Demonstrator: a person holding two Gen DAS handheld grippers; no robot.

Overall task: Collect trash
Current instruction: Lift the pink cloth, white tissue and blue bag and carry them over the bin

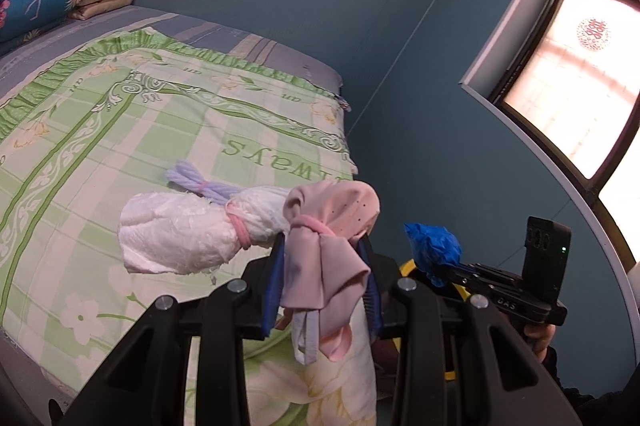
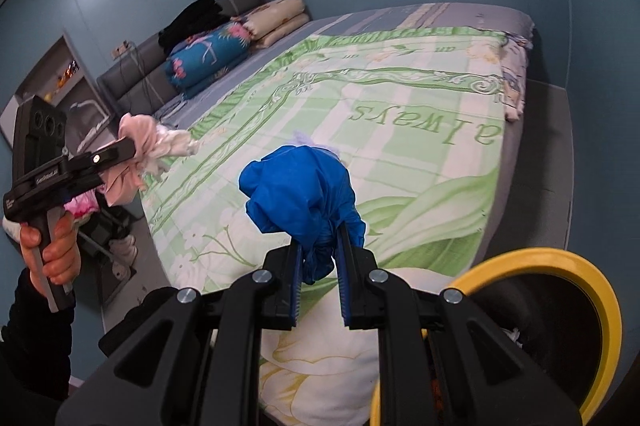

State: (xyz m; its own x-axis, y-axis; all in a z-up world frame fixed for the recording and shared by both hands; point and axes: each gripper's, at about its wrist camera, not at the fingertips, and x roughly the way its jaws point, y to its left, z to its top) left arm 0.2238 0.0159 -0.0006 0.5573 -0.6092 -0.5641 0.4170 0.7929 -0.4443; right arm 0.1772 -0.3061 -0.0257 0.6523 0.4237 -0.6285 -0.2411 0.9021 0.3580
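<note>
Trash is in both our grippers, lifted clear of the bed [image 2: 400,130]. Our left gripper [image 1: 324,258] is clenched on a pink cloth bundle [image 1: 332,226] tied to a white wad [image 1: 180,230] that hangs out to its left. Our right gripper [image 2: 318,258] clamps a crumpled blue glove [image 2: 300,186]. We judge this the carrying step: next we swing both loads over the yellow-rimmed bin [image 2: 560,266], low to the right gripper's right, and release.
</note>
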